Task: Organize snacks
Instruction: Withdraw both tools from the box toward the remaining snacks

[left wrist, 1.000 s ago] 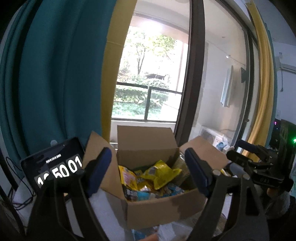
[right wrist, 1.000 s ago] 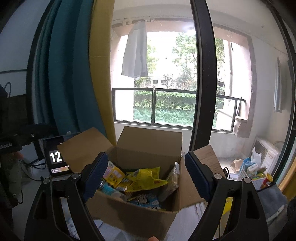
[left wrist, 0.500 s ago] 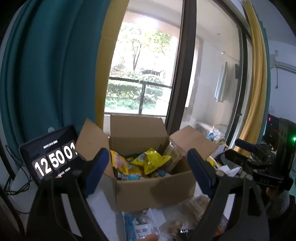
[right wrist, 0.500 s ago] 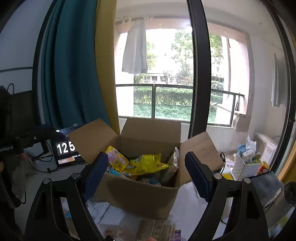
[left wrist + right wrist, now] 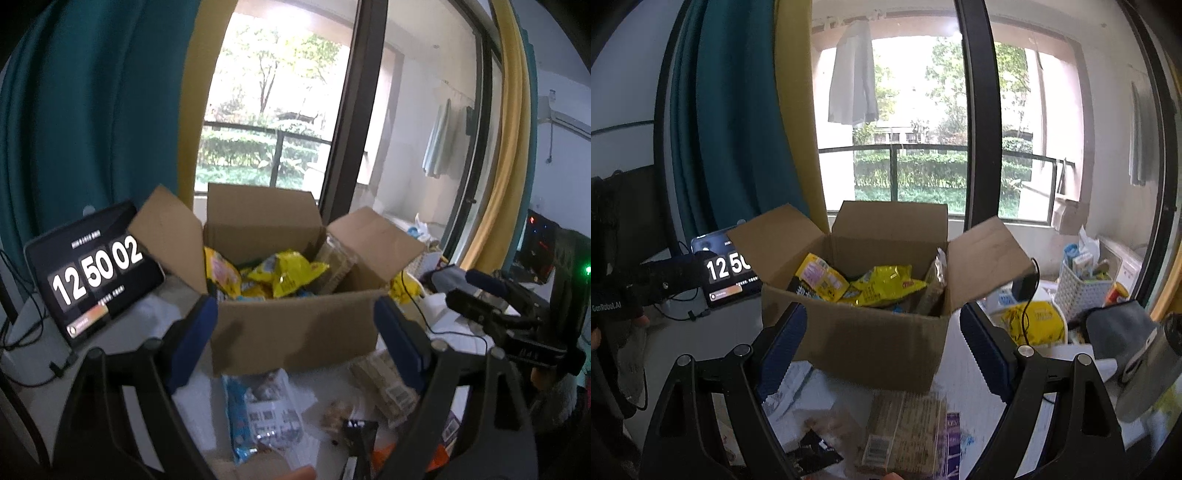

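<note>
An open cardboard box (image 5: 295,328) (image 5: 871,343) stands on a white table, holding yellow snack bags (image 5: 284,273) (image 5: 882,284) and other packets. More snacks lie loose in front of it: a blue and white packet (image 5: 258,410), a tan cracker pack (image 5: 384,380) (image 5: 905,432) and a dark packet (image 5: 358,435). My left gripper (image 5: 295,339) is open and empty in front of the box. My right gripper (image 5: 882,347) is open and empty, also in front of the box.
A tablet showing a clock (image 5: 92,277) (image 5: 727,273) leans left of the box. A white basket of items (image 5: 1082,288) and a yellow bag (image 5: 1034,321) sit to the right. Cables run over the table. A window and curtains are behind.
Both grippers have pulled back and tilted down. The box now looks further off and the loose snacks on the table in front of it have come into view.
</note>
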`<state>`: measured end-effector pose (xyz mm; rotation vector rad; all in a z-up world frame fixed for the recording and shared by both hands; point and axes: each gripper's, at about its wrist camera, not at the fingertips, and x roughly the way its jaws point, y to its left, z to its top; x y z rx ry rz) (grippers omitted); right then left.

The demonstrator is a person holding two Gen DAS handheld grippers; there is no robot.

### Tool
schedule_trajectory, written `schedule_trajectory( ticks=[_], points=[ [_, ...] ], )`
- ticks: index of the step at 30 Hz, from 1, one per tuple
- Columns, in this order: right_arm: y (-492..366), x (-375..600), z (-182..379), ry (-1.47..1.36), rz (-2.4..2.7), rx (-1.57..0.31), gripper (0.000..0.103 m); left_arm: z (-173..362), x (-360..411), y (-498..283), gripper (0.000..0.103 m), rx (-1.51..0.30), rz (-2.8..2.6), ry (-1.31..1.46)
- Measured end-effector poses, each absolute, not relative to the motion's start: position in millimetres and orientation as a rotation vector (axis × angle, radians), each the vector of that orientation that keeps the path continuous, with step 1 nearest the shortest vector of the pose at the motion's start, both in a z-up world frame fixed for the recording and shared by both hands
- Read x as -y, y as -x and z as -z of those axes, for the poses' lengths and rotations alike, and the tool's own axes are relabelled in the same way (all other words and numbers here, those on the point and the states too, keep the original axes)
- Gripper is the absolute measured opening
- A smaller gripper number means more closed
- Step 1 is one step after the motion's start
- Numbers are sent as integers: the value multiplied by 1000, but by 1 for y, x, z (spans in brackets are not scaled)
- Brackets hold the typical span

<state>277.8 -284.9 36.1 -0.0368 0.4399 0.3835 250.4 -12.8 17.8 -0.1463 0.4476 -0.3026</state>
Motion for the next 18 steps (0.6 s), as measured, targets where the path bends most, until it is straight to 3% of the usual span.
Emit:
schedule_trajectory(
  ticks=[18],
  points=[
    [-281, 301, 24, -1, -369, -578, 87, 51, 27, -267, 88, -657, 281, 136]
  ],
)
